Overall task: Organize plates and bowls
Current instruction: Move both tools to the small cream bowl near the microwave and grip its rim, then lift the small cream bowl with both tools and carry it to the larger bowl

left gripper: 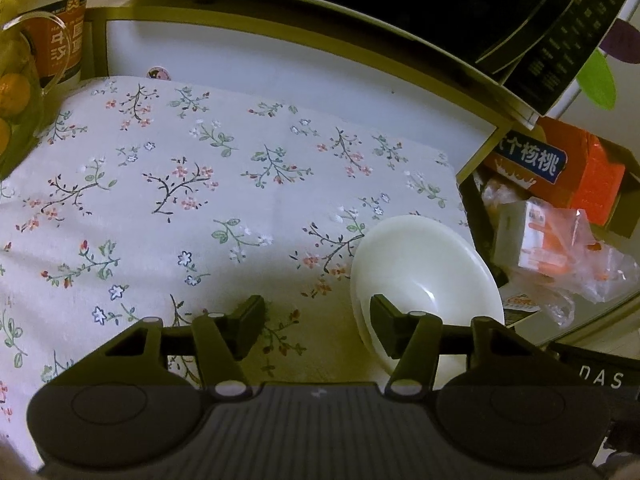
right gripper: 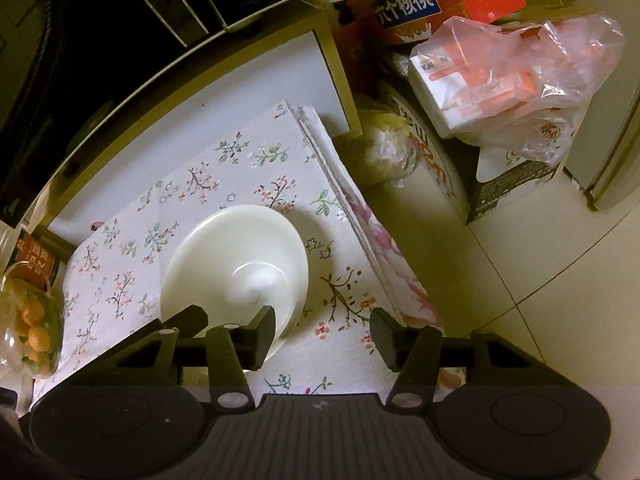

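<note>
Left wrist — claw (left gripper: 316, 328) tilted down, agape

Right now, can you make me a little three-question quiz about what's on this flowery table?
1. True or false: the white bowl sits on the floral tablecloth.
2. What fruit fills the glass container? A) oranges B) grapes C) bananas
3. Fill in: neither the left gripper nor the right gripper is ____ the bowl.

Key: 1 true. 2 A. 3 gripping; the bowl's rim lies beside one finger of each, not between the two.
</note>
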The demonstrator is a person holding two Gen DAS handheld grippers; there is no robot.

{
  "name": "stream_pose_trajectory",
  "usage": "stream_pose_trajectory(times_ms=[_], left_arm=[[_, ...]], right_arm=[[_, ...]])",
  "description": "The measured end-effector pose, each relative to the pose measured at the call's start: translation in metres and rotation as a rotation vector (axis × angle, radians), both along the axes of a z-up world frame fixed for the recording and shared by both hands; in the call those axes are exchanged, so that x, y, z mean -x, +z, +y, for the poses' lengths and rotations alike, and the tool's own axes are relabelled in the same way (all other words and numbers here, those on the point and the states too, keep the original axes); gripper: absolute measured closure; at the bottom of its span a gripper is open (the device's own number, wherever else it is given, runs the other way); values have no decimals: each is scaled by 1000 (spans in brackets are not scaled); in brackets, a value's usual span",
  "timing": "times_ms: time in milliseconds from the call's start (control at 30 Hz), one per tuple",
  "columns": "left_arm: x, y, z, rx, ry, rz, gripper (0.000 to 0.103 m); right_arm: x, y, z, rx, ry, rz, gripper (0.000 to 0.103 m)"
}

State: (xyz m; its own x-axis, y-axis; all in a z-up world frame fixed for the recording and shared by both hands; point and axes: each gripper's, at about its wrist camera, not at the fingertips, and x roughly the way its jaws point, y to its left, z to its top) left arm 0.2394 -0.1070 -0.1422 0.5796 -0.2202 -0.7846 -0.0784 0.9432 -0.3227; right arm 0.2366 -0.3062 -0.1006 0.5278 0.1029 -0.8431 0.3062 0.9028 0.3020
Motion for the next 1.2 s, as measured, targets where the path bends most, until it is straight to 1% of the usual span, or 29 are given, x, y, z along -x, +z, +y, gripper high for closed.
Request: stream_pose_trajectory(times_ms=[67, 133, 233, 300, 367, 567, 600, 767, 867, 933, 1067, 1200], left_arm=[[0, 0, 0, -1, -5, -2, 53], [0, -1, 0, -3, -13, -6, 56], [-1, -1, -1, 5, -22, -6, 59], [-1, -2, -1, 9, -31, -7, 61], [-2, -2, -3, 11, -40, -11, 63], [0, -2, -9, 16, -73, -16, 75], [0, -3, -10, 18, -78, -13, 80], [1, -2, -13, 21, -93, -16, 88], [3, 0, -14, -1, -95, -24, 92], [5, 0, -13, -7, -102, -31, 92], [9, 1, -10, 10, -93, -21, 92], [13, 8, -9, 8, -92, -30, 92]], right_arm=[[0, -1, 0, -1, 2, 2, 55], [-1, -2, 3, 1, 10, 2, 61], [-2, -2, 6, 5, 22, -2, 66], [-2, -3, 7, 7, 28, -4, 71], [-2, -3, 8, 7, 29, -5, 73], [-1, -3, 10, -8, 49, -7, 91], [-1, -3, 11, -9, 51, -8, 92], [1, 0, 12, -29, 47, -17, 93], [1, 2, 14, -29, 55, -20, 94], [2, 3, 14, -27, 55, -19, 94], [3, 2, 13, -35, 58, -13, 94], [6, 8, 15, -33, 65, -21, 94]])
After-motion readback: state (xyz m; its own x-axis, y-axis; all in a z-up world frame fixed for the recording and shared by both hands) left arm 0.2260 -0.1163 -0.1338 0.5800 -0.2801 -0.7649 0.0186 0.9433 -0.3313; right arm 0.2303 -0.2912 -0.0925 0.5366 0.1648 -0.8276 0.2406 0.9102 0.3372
